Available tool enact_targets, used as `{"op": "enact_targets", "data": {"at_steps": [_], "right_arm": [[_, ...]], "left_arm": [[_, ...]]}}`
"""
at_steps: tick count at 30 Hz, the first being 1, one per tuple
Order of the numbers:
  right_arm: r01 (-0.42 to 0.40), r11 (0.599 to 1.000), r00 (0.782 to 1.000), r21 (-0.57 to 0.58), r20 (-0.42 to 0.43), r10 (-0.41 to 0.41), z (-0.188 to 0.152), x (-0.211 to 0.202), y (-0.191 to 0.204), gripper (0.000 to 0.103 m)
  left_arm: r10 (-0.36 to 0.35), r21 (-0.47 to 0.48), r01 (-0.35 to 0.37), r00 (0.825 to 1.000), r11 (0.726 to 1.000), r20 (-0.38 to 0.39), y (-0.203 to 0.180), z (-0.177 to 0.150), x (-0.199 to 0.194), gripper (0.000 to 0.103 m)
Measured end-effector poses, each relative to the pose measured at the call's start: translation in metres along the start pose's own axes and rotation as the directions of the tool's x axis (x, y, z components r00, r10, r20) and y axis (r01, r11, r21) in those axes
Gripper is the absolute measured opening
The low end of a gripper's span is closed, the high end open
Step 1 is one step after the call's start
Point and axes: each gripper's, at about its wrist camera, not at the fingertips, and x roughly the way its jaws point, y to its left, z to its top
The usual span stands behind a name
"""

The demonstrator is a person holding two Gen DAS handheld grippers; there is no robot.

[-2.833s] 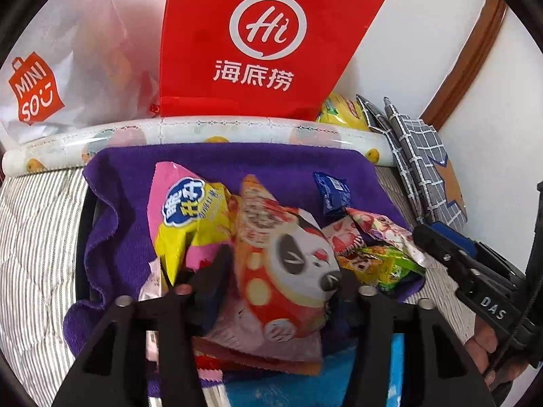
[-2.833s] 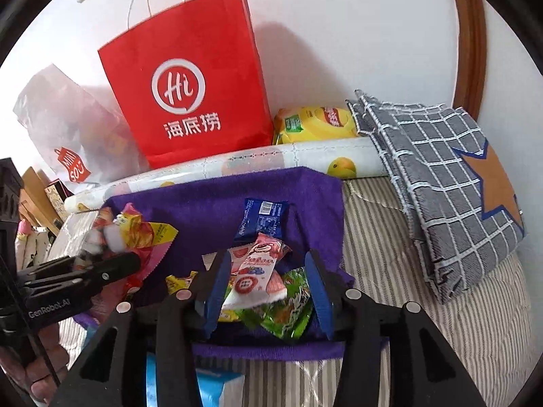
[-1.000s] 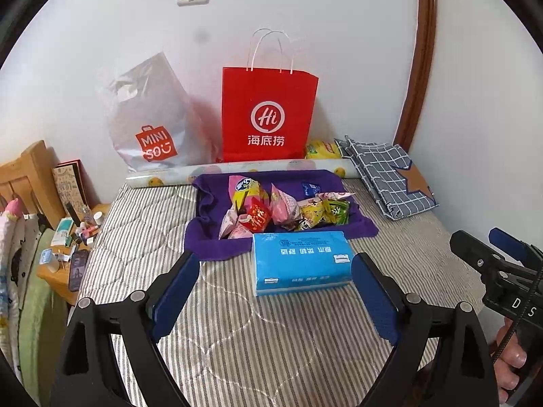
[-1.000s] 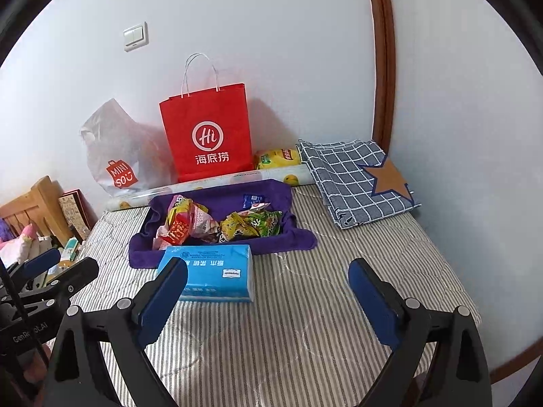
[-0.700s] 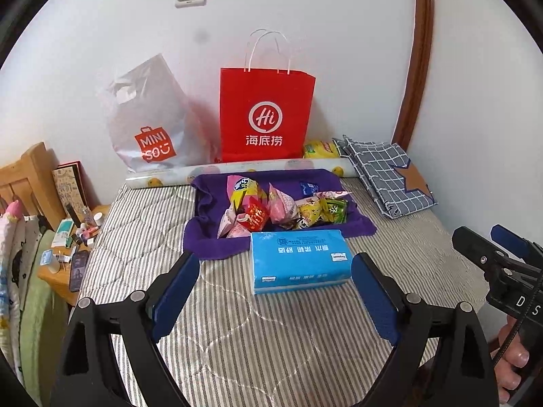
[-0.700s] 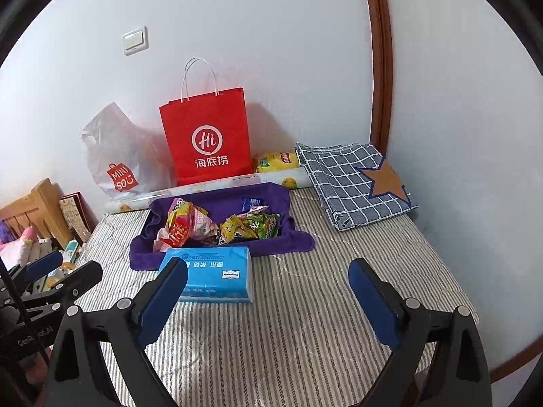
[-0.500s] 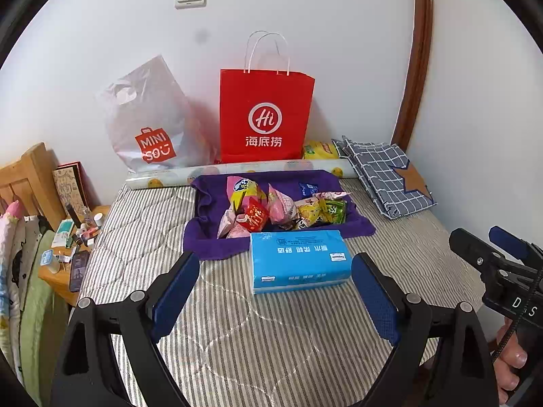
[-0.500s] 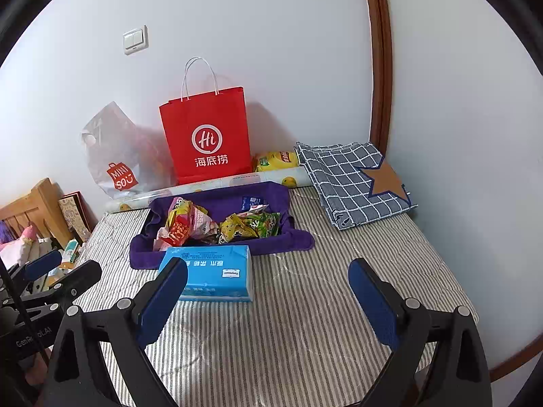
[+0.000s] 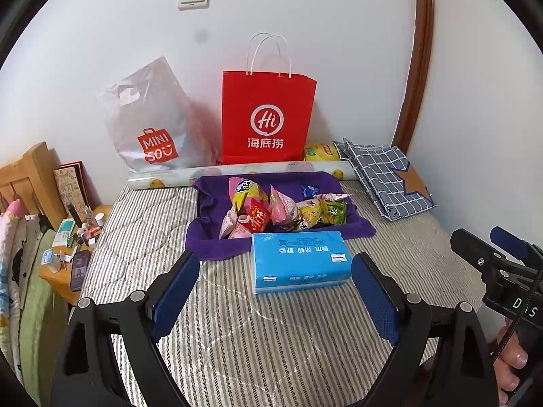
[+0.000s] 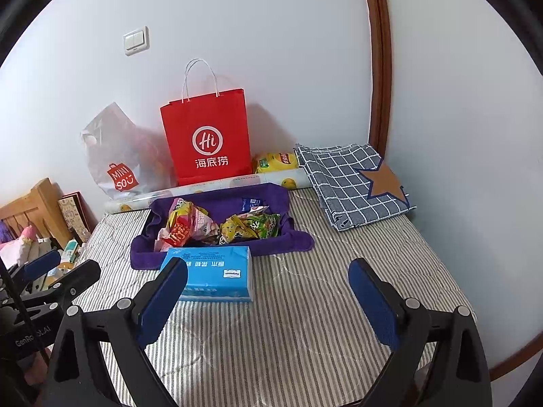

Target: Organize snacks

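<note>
Several snack packets [image 9: 281, 212] lie piled in a tray lined with a purple towel [image 9: 210, 203] on the striped mattress; the pile also shows in the right wrist view [image 10: 220, 225], on the towel [image 10: 298, 239]. My left gripper [image 9: 273, 271] is open and empty, held back above the mattress, well short of the tray. My right gripper [image 10: 268, 274] is open and empty too, at a similar distance. Each gripper shows at the edge of the other's view.
A blue tissue pack [image 9: 300, 261] lies in front of the tray. Behind it a patterned roll [image 9: 237, 171], a red paper bag [image 9: 268, 118] and a white Miniso bag [image 9: 152, 122] stand against the wall. A folded checked cloth [image 9: 387, 176] lies right. A cluttered bedside table [image 9: 71, 247] stands left.
Since 2.8 s ago both grippers pulled far back from the tray and opened wide, leaving the packets in it. Over the last second they have hardly moved.
</note>
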Motion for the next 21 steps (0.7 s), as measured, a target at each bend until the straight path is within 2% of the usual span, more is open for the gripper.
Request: {"op": "enact_targets", "data": {"at_steps": [21], "right_arm": [[-0.002, 1.0, 1.0, -0.014, 0.02, 0.003, 0.0016, -0.0082, 0.007, 0.096]], "left_arm": [[0.005, -0.005, -0.004, 1.0, 1.0, 0.01, 0.004, 0.0003, -0.0066, 0.091]]}}
